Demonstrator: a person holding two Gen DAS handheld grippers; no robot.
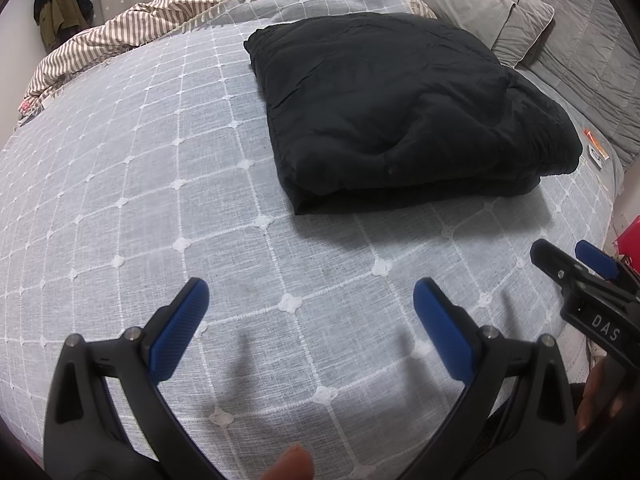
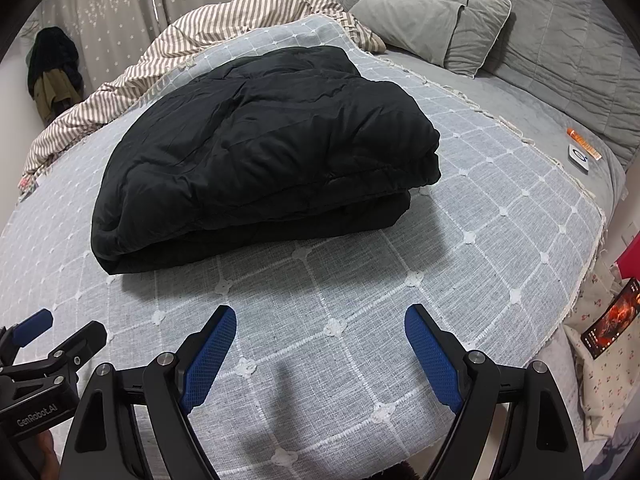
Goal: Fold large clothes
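**Ana:** Two claws, both spread wide with nothing in them. The left claw (image 1: 310,308) and the right claw (image 2: 320,334) hung side by side over bare bedspread (image 1: 120,200), pads clear of the cloth.

**Ben:** And the garment?

**Ana:** The black padded garment (image 2: 260,152) lay ahead of both claws, apart from them, already doubled into a thick rectangular bundle. From the right claw it sat ahead and a little left; from the left claw, ahead and a little right.

**Ben:** So the folding was finished?

**Ana:** It looked nearly or wholly done to me. At least two thick layers showed along the near edge, stacked fairly squarely, no sleeve or hem trailing out. The top was puffy and rumpled, so a pressing-down or one more fold to make it smaller might have remained. I could not tell which was intended.

**Ben:** Room to work?

**Ana:** Plenty between the claws and the bundle's near edge, and open bedspread off to the left claw's left. Beyond the bundle a striped blanket (image 2: 160,64) was heaped, with a grey pillow (image 2: 432,20) further right. Out past the right claw's right, the bed's edge dropped away; a small white device (image 2: 579,159) and an orange tube (image 2: 584,143) lay near that far corner, well apart from the bundle.

**Ben:** Any risks?

**Ana:** Probably only that the slippery padding could spring open if lifted by one layer.
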